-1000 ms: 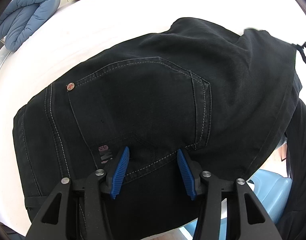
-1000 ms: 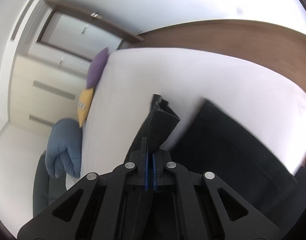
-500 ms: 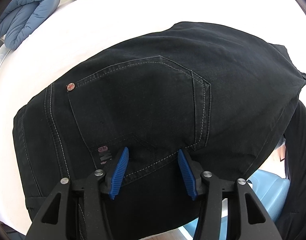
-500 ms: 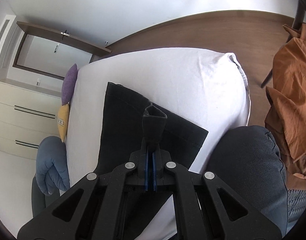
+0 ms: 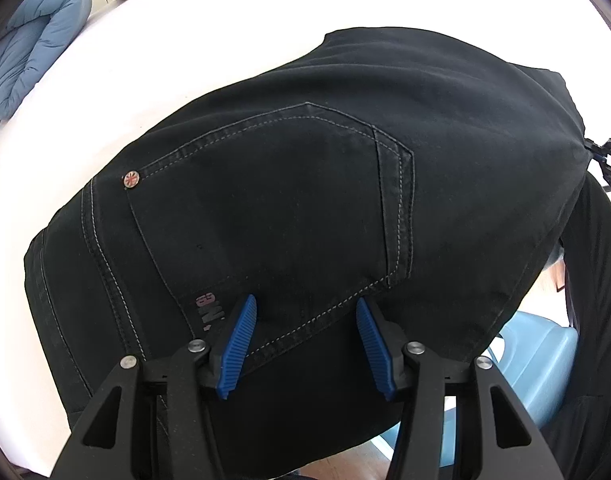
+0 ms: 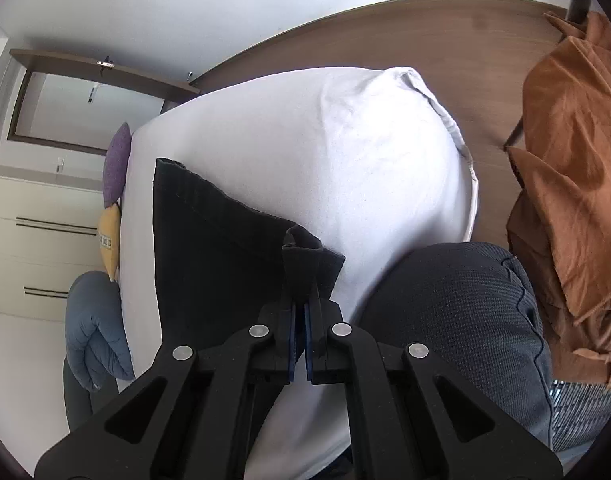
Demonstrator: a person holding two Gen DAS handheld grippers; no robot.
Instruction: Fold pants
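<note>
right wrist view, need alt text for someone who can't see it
The right gripper, jaws shut, pinches a corner of the black pants that lie folded on a white bed. The person's dark-clad knee is at right, with orange fabric beyond it and purple, yellow and blue cushions at the bed's left edge.

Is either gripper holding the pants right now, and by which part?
The right gripper is shut on the black pants, pinching a bunched bit of the hem edge. The left gripper is open over the back pocket, holding nothing.
</note>
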